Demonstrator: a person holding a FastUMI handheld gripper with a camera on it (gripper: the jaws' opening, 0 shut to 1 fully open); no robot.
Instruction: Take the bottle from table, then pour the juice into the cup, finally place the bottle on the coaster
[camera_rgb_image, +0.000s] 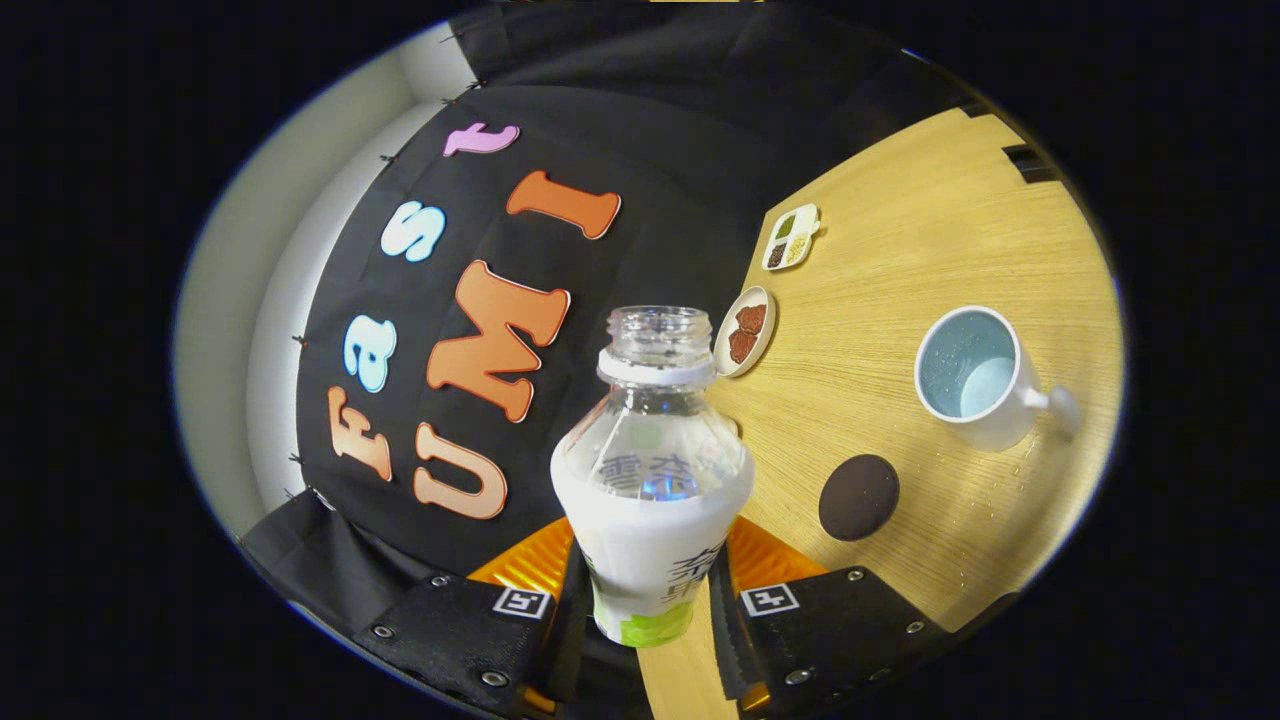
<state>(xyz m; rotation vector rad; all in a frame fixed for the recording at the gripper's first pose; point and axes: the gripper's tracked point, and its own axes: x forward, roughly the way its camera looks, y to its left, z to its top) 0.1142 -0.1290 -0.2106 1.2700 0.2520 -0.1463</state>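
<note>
Wooden table (900, 300) tilts behind the gripper (650, 600), its fingers squeezed on the open bottle (650, 470). Cup (975, 375) looks partly full, maybe; set it gently on the coaster (858, 497).

The table (900, 290) is light wood with fine lines in it. A white cup (975, 375) sits on it. A dark round coaster (858, 497) lies near the cup. Farther off are a small round dish (745, 331) with brown bits and a little white tray (791, 238) with four parts.
</note>
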